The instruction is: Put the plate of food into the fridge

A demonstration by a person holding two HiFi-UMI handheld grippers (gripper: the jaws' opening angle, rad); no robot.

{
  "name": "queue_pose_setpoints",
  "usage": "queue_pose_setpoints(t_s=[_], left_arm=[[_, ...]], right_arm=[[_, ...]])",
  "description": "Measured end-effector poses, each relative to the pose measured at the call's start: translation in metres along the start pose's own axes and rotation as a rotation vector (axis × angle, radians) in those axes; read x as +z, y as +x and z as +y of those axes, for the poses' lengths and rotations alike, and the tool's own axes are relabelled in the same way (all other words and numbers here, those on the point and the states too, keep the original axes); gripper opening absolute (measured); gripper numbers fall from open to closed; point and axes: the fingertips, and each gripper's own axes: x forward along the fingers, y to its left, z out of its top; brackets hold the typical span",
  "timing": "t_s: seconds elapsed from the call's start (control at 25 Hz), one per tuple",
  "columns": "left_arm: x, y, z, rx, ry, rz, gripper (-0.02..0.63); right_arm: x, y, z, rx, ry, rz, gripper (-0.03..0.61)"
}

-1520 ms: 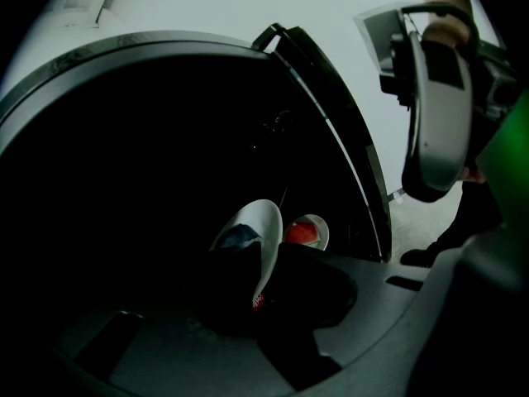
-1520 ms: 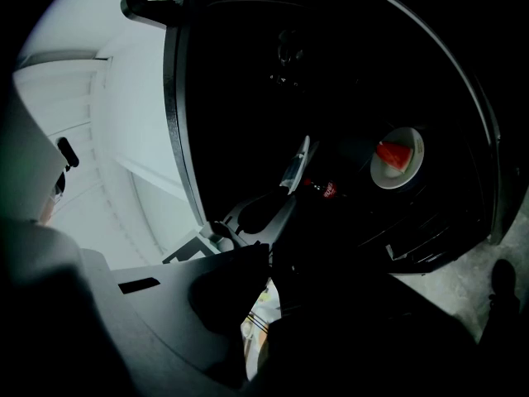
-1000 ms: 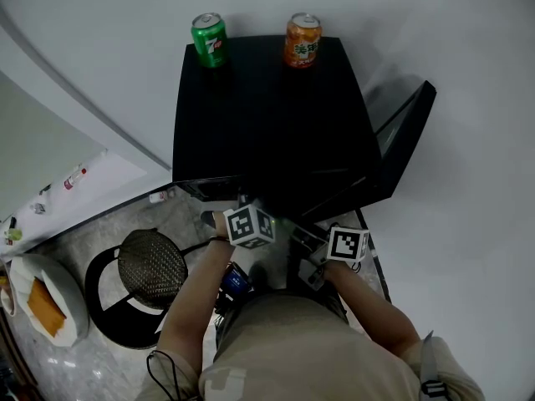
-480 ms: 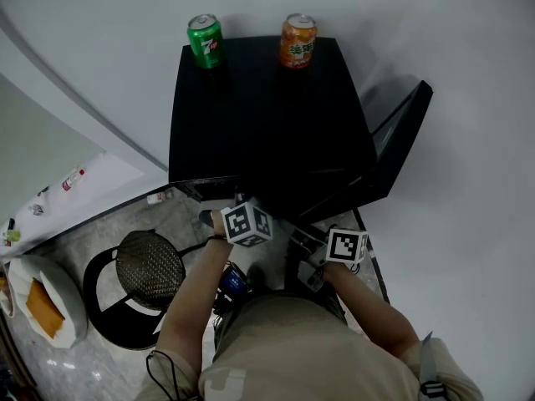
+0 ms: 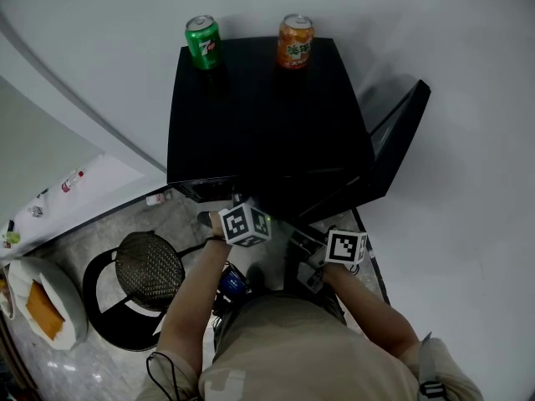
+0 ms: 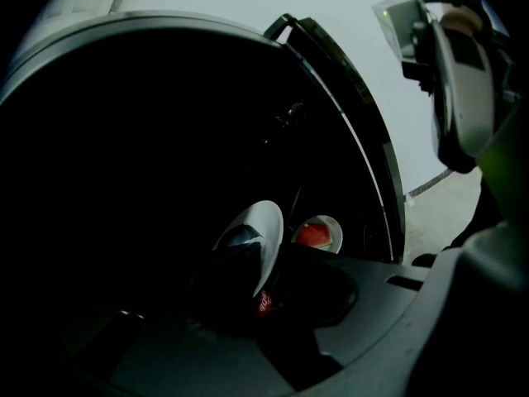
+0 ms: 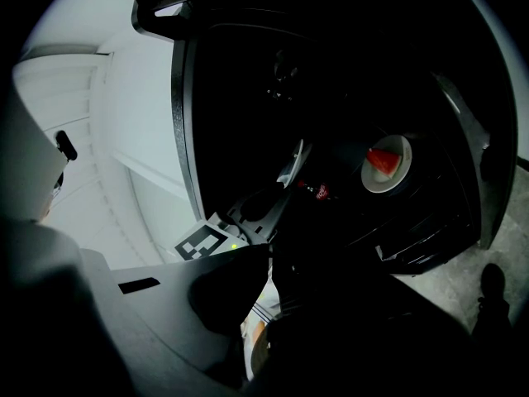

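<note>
Plate (image 6: 263, 226): sits in the dark mouth of the fridge (image 5: 267, 115), rim pinched between the jaws of the left claw (image 6: 258, 273). Shows its white underside, nearly edge-on, in the left gripper view; top face turned away, so contents not seen. Cannot tell whether resting on a shelf.

Deeper in, to the right: second plate (image 6: 334, 231) with a red wedge (image 6: 312, 236), apart from the held one. Just under the held rim, a red-labelled bottle (image 6: 262, 303).

Right claw (image 7: 263, 300): jaws drawn nearly together, only a slit between them. In the slit, a white-and-orange scrap (image 7: 259, 327), too dark to name. Hovers just outside the opening, facing in, close behind the left claw's marker cube (image 7: 202, 240).

Door (image 5: 401, 140): stands open to the right.

On top of the fridge, at the back edge: green can (image 5: 203, 42) and orange can (image 5: 294, 41), both upright, well apart.

Left of the person: round mesh stool (image 5: 149, 266). Beyond it, at the edge of the head view, third plate (image 5: 73, 320) with an orange slab (image 5: 40, 306).
</note>
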Motion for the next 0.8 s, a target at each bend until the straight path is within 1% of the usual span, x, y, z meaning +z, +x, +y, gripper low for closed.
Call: queue_pose_setpoints(t_s=[0.6,0.72,0.8], left_arm=[[-0.0002,0.0045,0.0035,0.01,-0.031,0.013,0.075],[0.0003,0.0041,0.0022,-0.004,-0.039,0.007,0.075],[0.0017,0.0022,-0.003,-0.031,-0.05,-0.007,0.126]], right_arm=[[-0.0009,-0.0078,-0.0034,-0.016,0.014,-0.014,0.029],[-0.0014,-0.0081,-0.003,-0.014,0.009,-0.013,0.029],[-0.0018,-0.0078,-0.0021,-0.012,0.006,-0.013,0.029]])
